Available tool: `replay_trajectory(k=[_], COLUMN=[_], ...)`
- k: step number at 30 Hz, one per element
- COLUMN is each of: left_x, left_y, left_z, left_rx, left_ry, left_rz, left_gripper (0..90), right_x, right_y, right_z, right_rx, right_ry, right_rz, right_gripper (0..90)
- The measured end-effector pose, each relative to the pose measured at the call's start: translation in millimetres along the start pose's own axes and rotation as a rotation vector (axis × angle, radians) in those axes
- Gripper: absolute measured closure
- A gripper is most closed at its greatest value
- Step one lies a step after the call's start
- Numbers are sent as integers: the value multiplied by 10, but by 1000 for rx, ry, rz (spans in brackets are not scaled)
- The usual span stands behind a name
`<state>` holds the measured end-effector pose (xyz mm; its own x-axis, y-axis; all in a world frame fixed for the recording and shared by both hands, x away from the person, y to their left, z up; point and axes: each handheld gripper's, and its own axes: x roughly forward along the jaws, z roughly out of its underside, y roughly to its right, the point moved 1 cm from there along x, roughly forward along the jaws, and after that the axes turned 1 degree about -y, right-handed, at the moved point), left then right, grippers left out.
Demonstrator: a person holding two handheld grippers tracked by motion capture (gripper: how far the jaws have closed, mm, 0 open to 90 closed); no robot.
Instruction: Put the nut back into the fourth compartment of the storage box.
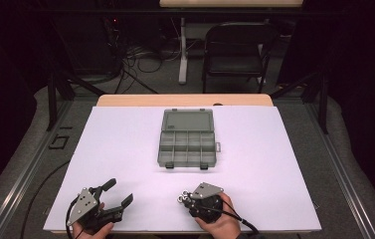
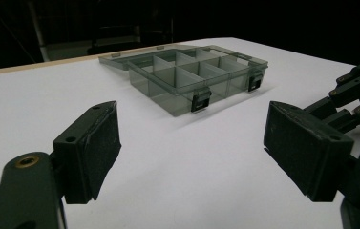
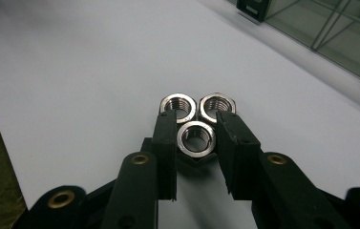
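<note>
Bright, evenly lit white table [image 1: 125, 149] against a dim room; soft shadows, slightly blurred far edges.

The organizer box [image 3: 340, 33] is running off the right gripper view's top-right corner, blurred, while the right hand-held gripper [image 3: 195, 138] is hiding the nearest nut's [image 3: 195, 137] sides.

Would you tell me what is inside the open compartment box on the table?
The compartment box lies open, its lid folded back flat. Every compartment seen from above looks empty. In the left gripper view the near walls hide part of some floors, though nothing shows through them.
</note>
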<state>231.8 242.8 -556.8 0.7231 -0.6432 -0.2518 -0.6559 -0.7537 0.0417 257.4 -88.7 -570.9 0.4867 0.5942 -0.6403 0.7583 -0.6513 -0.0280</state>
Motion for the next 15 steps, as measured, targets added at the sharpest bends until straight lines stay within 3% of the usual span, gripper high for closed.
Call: replay_trajectory(k=[15], left_x=[0], left_y=[2], left_z=[0], left_rx=[4], left_ry=[2], left_rz=[-10], left_gripper=[200], right_x=[-260], right_y=[86], right_z=[-194], right_rx=[20], right_ry=[36], right_rz=[-17], right_gripper=[702])
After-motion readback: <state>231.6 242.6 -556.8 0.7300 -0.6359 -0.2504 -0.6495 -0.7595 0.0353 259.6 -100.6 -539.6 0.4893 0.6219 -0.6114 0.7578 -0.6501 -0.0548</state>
